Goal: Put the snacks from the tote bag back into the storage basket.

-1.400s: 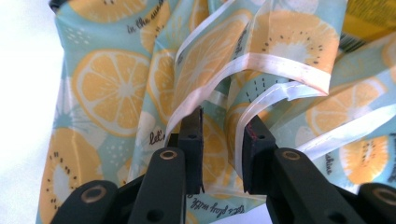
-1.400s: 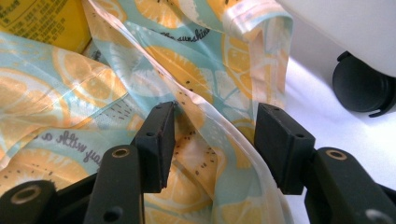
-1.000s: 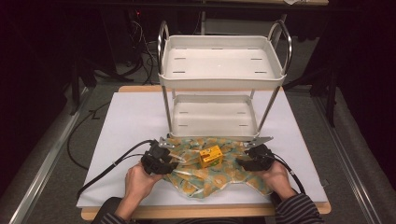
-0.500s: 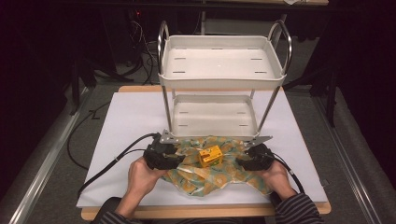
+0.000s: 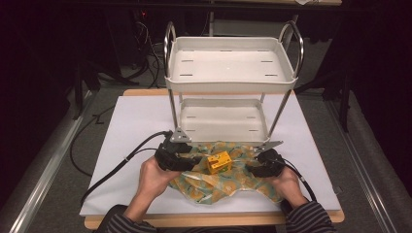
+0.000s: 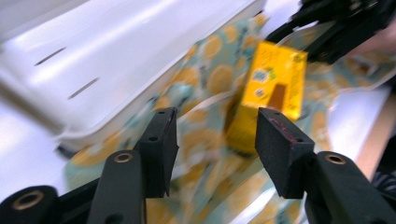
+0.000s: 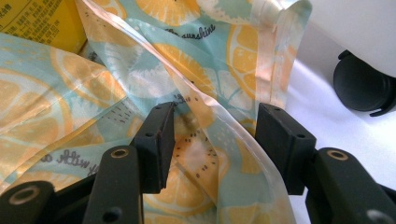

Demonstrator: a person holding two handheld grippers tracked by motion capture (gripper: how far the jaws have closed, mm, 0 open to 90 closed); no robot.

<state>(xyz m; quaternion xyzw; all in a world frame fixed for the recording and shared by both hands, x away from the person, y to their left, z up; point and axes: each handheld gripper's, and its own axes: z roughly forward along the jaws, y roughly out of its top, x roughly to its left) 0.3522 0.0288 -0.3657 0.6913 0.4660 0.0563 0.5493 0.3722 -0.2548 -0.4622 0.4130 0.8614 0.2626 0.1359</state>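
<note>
left gripper (image 5: 187, 160): jaws just opening, wide, nothing pinched, above the bag (image 5: 218, 177)
right gripper (image 5: 252, 170): wide, bag fold between pads, unpressed
box (image 5: 219, 162): on the bag

We are looking down on a wooden counter (image 5: 104, 224) that is carrying a large white sheet (image 5: 131, 126) over most of its top, the wood showing as a thin border at the near and far edges. Grey carpeted floor (image 5: 53, 194) is stretching away on both sides, and a pale metal rail (image 5: 41, 167) is running diagonally along the floor at the left, with another rail (image 5: 362, 167) mirroring it at the right. Black cables (image 5: 145, 58) are lying tangled on the floor behind the counter. Beyond that, the room is fading into darkness; light is falling mainly on the counter.
</note>
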